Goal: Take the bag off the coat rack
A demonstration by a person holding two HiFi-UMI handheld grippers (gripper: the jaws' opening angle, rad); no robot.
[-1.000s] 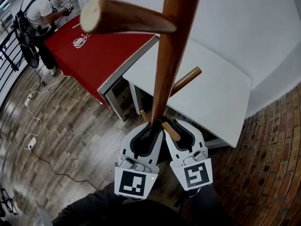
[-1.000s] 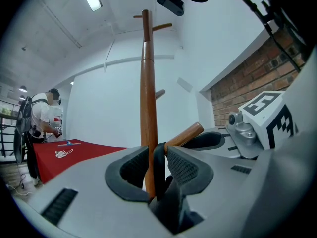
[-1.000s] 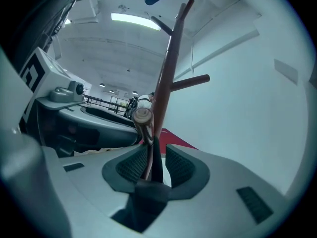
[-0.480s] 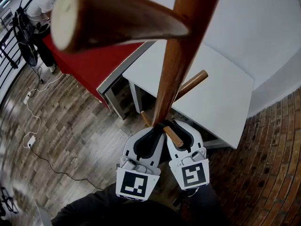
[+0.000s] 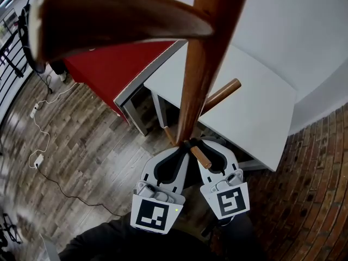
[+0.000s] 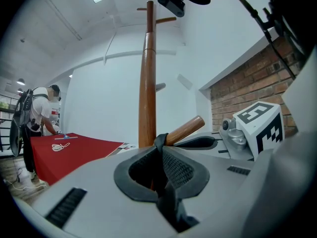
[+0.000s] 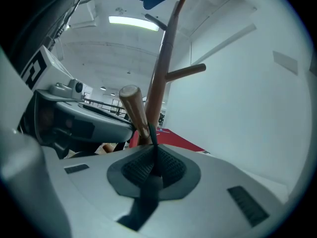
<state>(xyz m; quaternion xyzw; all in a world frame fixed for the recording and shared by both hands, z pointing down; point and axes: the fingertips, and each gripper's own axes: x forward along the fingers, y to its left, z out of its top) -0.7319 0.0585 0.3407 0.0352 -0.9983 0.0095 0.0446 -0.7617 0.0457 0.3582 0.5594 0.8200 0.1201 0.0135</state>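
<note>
The left gripper (image 5: pixel 182 150) and the right gripper (image 5: pixel 205 144) sit side by side at the pole (image 5: pixel 194 91) of the coat rack. The jaws of both have just been closing, and each pair now pinches the dark bag strap (image 6: pixel 160 144) where it loops over a low peg (image 6: pixel 184 130) (the bag's body is out of sight).
</note>
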